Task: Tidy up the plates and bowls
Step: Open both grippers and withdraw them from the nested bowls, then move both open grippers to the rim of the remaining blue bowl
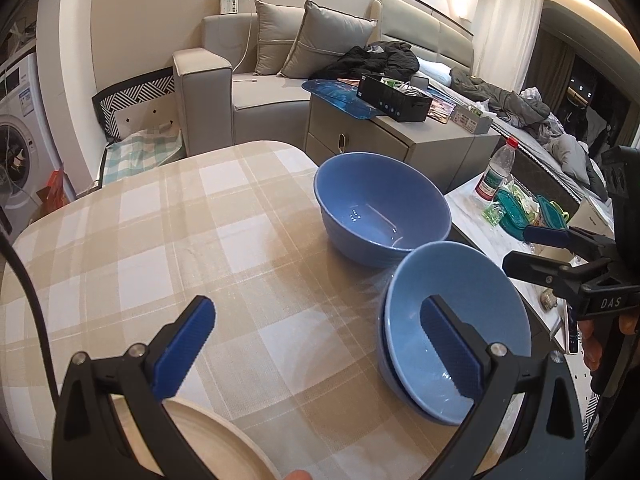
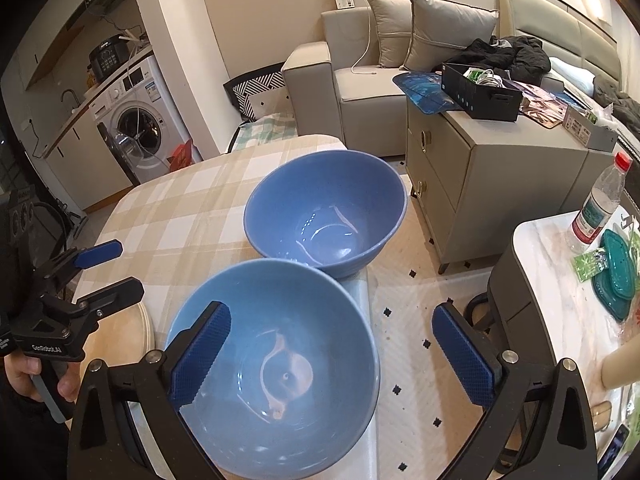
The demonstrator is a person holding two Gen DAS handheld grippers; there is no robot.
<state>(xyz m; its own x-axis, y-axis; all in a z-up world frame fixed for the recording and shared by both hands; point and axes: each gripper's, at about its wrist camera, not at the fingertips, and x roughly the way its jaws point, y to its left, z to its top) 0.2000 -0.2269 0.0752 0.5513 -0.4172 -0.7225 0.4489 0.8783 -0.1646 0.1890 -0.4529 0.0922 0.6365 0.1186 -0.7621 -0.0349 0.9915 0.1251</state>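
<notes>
Small lived-in home, studio-flat type. Grey sofa (image 2: 360, 76) with cushions (image 2: 444, 32) upper centre, clothes (image 2: 504, 54) heaped upper right. Washing machine (image 2: 132, 120) under kitchen counter, upper left. Checked tablecloth (image 2: 180, 200) on dining table at centre, drawer cabinet (image 2: 480, 184) on right, water bottle (image 2: 596, 204) at far right.

Plate (image 1: 208, 436) cut off; lower bowl (image 1: 386, 364) mostly hidden

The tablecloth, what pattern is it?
Beige and white plaid tablecloth, clearest in the left wrist view.
</notes>
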